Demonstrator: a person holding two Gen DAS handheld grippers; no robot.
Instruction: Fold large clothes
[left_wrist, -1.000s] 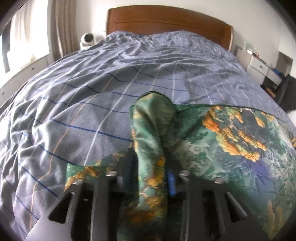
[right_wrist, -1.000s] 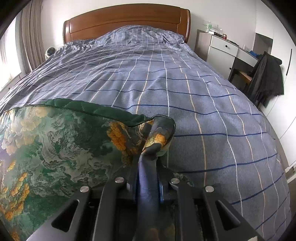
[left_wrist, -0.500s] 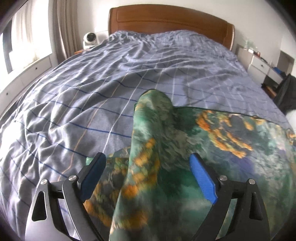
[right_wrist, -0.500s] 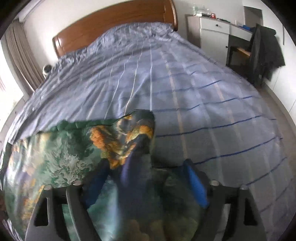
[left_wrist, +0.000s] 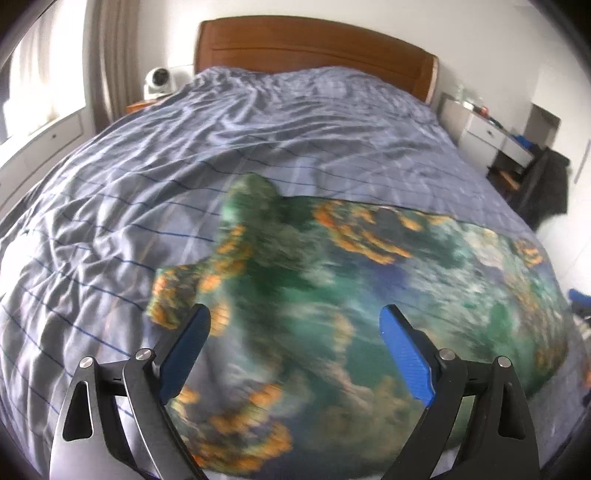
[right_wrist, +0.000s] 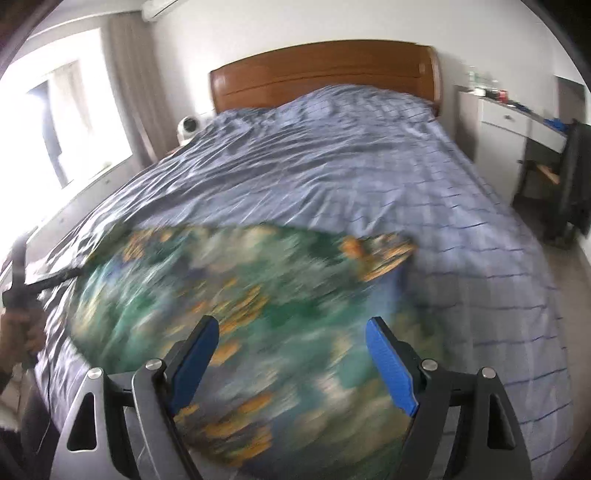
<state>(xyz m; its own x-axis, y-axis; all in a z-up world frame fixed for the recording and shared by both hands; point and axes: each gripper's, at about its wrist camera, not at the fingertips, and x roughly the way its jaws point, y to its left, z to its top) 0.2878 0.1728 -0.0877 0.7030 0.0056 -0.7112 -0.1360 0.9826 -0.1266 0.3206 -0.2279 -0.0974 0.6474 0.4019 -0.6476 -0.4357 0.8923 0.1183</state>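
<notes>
Green cloth with orange and blue print is the one garment (left_wrist: 332, 295) you have here, and it lies spread on the bed (left_wrist: 295, 140), on the blue-grey checked cover. It is blurred in both views, so its exact folds cannot be read. Your left gripper (left_wrist: 293, 325) hangs over its left part with the jaws wide open and nothing between them. One bunched corner of the cloth stands up just beyond it. Your right gripper (right_wrist: 291, 336) is over the right part, jaws also wide open and empty, and one rumpled orange corner lies ahead of it. I count two grippers, each with two blue pads (right_wrist: 391, 365). Behind the bed you see one brown wooden headboard (right_wrist: 325, 74), one white round device (left_wrist: 159, 81) at the left and one white cabinet (right_wrist: 509, 122) at the right.
</notes>
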